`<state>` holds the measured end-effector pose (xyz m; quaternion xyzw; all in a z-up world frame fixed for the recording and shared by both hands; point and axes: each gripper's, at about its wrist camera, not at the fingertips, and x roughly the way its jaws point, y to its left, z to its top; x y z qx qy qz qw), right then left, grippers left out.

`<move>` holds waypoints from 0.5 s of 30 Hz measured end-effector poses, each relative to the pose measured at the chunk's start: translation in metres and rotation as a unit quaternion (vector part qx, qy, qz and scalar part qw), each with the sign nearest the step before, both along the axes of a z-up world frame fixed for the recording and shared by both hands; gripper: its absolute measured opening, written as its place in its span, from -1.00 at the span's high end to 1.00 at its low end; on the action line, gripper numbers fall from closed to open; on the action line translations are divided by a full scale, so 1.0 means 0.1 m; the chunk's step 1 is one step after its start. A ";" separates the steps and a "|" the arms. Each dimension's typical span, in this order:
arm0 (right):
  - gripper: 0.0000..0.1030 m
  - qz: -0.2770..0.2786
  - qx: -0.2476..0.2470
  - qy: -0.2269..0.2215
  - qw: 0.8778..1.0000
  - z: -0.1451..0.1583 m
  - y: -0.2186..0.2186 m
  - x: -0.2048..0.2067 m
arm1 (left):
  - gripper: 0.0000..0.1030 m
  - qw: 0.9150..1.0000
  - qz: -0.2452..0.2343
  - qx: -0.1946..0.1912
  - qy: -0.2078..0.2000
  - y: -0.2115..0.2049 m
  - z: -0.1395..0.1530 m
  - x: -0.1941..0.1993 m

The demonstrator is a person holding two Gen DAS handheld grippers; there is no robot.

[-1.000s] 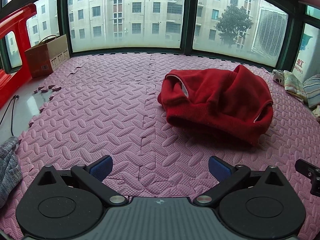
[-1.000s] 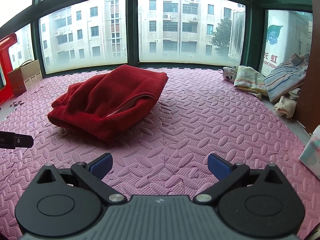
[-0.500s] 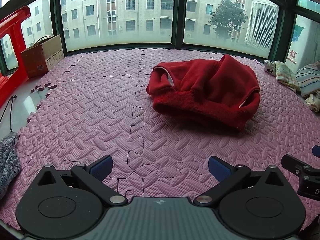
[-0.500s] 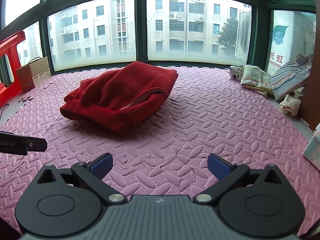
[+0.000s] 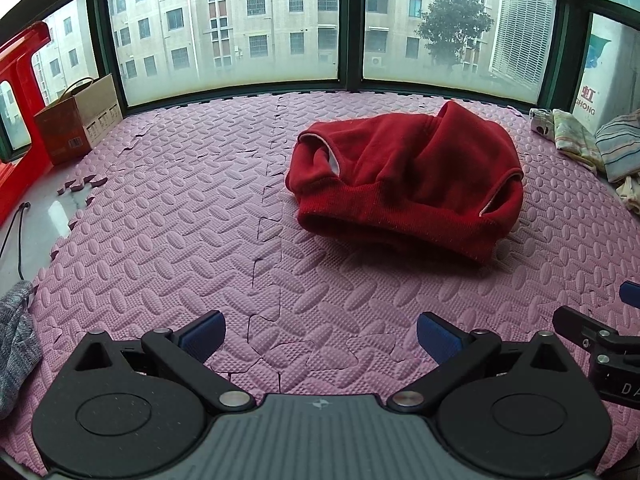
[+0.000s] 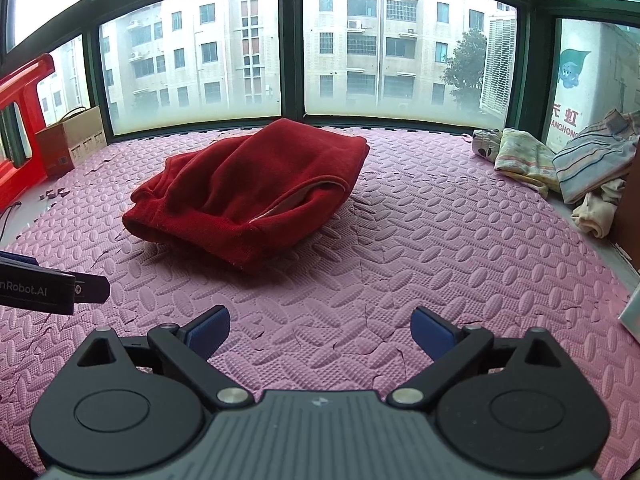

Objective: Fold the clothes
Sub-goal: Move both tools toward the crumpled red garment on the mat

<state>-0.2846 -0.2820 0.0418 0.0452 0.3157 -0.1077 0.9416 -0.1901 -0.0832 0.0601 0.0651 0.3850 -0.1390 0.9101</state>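
Observation:
A red knit sweater (image 5: 404, 176) lies bunched in a heap on the pink foam mat (image 5: 180, 220), its ribbed hem toward me. It also shows in the right wrist view (image 6: 248, 188). My left gripper (image 5: 320, 336) is open and empty, held above the mat well short of the sweater. My right gripper (image 6: 320, 330) is open and empty too, to the right of the left one. Part of the right gripper shows at the right edge of the left wrist view (image 5: 600, 344); the left one shows at the left edge of the right wrist view (image 6: 48, 288).
A pile of striped and pale clothes (image 6: 560, 164) lies at the mat's right edge. A cardboard box (image 5: 80, 120) and a red plastic frame (image 5: 20, 128) stand at the far left. A grey garment (image 5: 16, 340) lies at the near left. Windows run along the back.
Both grippers have drawn back and risen a little from the sweater, and the left one has turned to the right. Both stay open and empty. The sweater has not moved.

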 end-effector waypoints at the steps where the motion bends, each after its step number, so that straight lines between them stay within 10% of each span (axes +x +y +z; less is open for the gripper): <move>1: -0.91 0.001 0.001 0.001 1.000 0.00 0.00 0.01 | -1.00 1.000 -0.002 0.001 0.000 -0.01 0.00 0.01; 15: -0.98 0.005 0.017 0.017 1.000 -0.02 -0.07 0.21 | -1.00 0.999 -0.027 0.008 0.027 -0.18 -0.06 0.19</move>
